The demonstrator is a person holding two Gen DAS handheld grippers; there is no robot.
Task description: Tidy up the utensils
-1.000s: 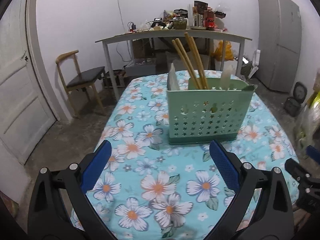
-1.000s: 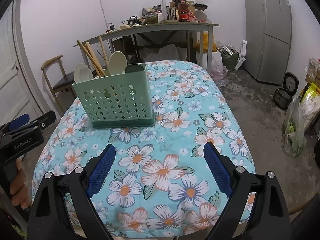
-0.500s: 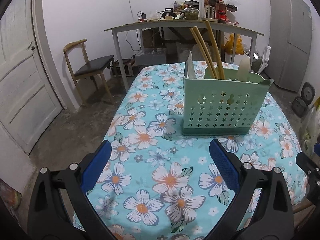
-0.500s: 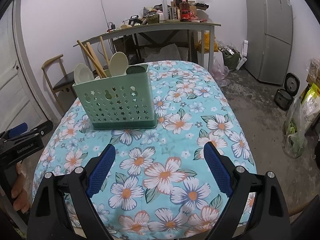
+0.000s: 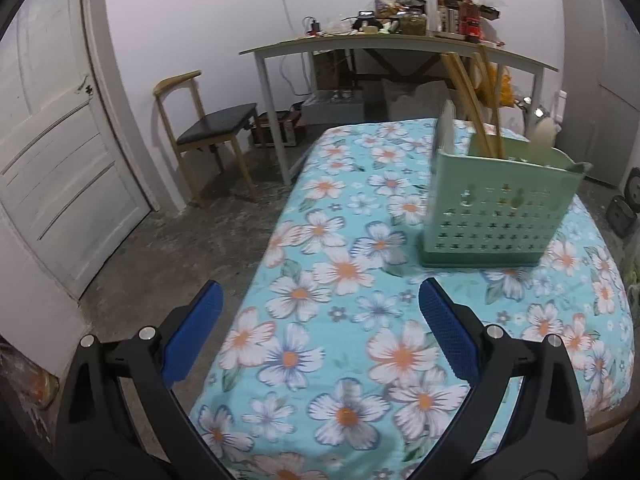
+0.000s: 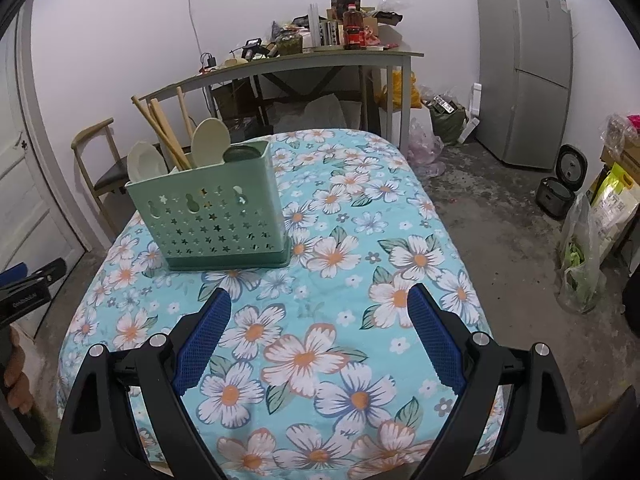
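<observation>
- Standing upright on the flowered table (image 6: 400, 208), toward its far left part in the right view: the green holder (image 6: 212, 216).
- Already sitting inside the holder: wooden chopsticks (image 6: 162, 132), a pale spoon (image 6: 210, 136), a second pale spoon (image 6: 146, 162) and a dark green piece (image 6: 244, 154) at the right end; too small to tell what that last one is.
- Leaning to the left, the chopsticks; pointing up above the rim, both spoon bowls.
- Lying loose on the cloth: nothing, as far as both views are showing.
- Judging from this: looking nearly finished or finished, with all visible utensils gathered in the holder and no piece waiting outside.
- Possibly remaining: only sorting between compartments, but not telling from here how the inside is divided.
- Hovering over the near edge of the table, with fingers wide apart and gripping nothing: the right tongs (image 6: 320, 332).
- Hanging over the near left corner, partly above the floor, also spread apart and empty: the left tongs (image 5: 320, 324).
- Staying well apart from the holder (image 5: 500, 208): both tongs, touching nothing.
- Blurring slightly in the left view, so not reading fine detail there.
</observation>
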